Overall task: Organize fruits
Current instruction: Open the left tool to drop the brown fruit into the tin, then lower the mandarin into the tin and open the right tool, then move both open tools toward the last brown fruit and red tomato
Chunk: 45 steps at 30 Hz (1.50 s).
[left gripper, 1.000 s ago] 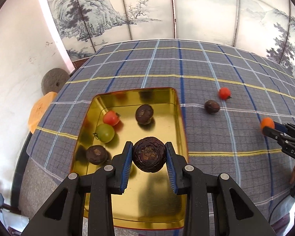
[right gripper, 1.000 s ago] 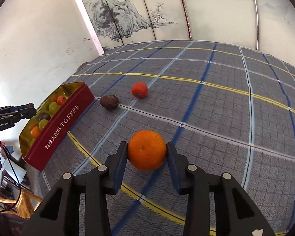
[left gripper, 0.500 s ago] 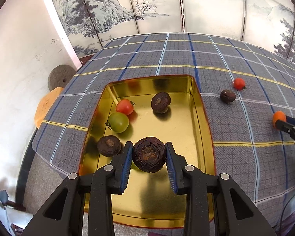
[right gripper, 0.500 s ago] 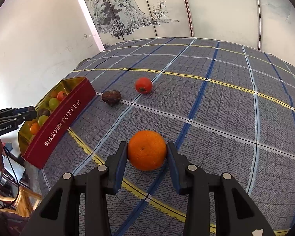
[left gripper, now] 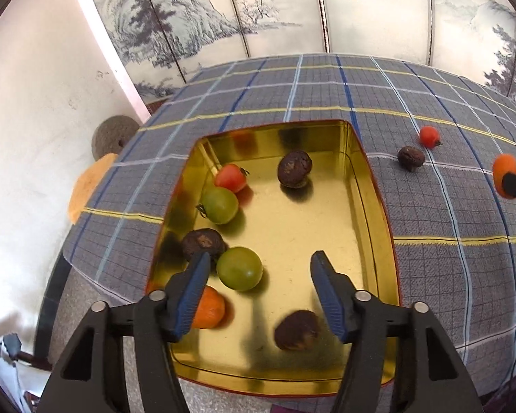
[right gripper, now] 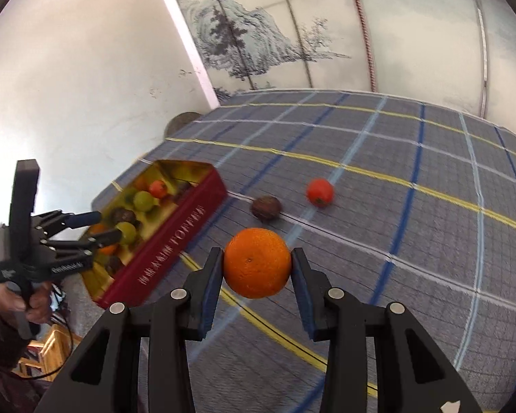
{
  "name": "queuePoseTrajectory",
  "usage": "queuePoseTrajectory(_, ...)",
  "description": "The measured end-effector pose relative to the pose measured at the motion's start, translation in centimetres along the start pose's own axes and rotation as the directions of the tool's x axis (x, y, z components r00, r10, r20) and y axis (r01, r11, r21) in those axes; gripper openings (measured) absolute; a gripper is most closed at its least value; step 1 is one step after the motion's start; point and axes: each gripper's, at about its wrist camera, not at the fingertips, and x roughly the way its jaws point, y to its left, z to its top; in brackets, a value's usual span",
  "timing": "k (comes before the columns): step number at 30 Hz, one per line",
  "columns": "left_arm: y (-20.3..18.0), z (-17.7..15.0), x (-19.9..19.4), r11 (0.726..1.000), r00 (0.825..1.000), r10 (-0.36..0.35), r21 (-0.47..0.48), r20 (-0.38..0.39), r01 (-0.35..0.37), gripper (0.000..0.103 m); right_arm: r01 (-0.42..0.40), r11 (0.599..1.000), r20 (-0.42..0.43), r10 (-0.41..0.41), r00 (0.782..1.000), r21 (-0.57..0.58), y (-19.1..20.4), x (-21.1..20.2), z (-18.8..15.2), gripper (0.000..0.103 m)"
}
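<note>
My left gripper (left gripper: 258, 285) has just been opening over the gold tin (left gripper: 378, 186); jaws now wide with nothing between them. The dark wrinkled fruit (left gripper: 296, 329) lies on the tin floor below, near the front wall. My right gripper (right gripper: 256, 268) is clamped on the orange (right gripper: 257, 262), lifted off the plaid tablecloth (right gripper: 430, 227), so this looks like the carry step. Next: swing the orange across to the tin and release inside (left gripper must clear out first). A brown fruit (right gripper: 265, 207) and a red tomato (right gripper: 319, 191) are left on the cloth, beside each other.
</note>
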Motion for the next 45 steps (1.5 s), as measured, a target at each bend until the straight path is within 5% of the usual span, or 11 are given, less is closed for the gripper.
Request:
queuePoseTrajectory(11, 2.1, -0.9, -0.8, 0.999, 1.000, 0.019, -0.041, 0.010, -0.019, 0.064, -0.201, 0.975, -0.030, 0.199, 0.980, -0.093, 7.8, 3.3, 3.8, 0.037)
queuePoseTrajectory(25, 4.4, -2.7, -1.3, 0.997, 0.998, 0.058, -0.055, 0.005, -0.057, 0.065, -0.226, 0.966, -0.166, 0.203, 0.965, -0.129, 11.8, 10.9, 3.9, 0.039)
queuePoseTrajectory(32, 4.3, -2.8, -1.4, 0.997, 0.998, 0.066, -0.041, 0.003, -0.065, 0.066, -0.243, 0.966, -0.053, 0.239, 0.970, -0.089, 11.1, 8.9, 5.3, 0.054)
queuePoseTrajectory(39, 3.6, -2.6, -1.7, 0.997, 0.997, 0.074, -0.025, 0.015, -0.073, 0.070, -0.120, 0.990, 0.036, 0.123, 0.992, -0.077, 7.4, 4.9, 4.6, 0.080)
queuePoseTrajectory(45, 2.5, -2.2, -2.0, 0.997, 0.997, 0.072, 0.003, 0.018, -0.072, 0.072, 0.158, 0.987, -0.029, -0.159, 0.987, -0.037, -0.6, 3.0, 1.3, 0.087)
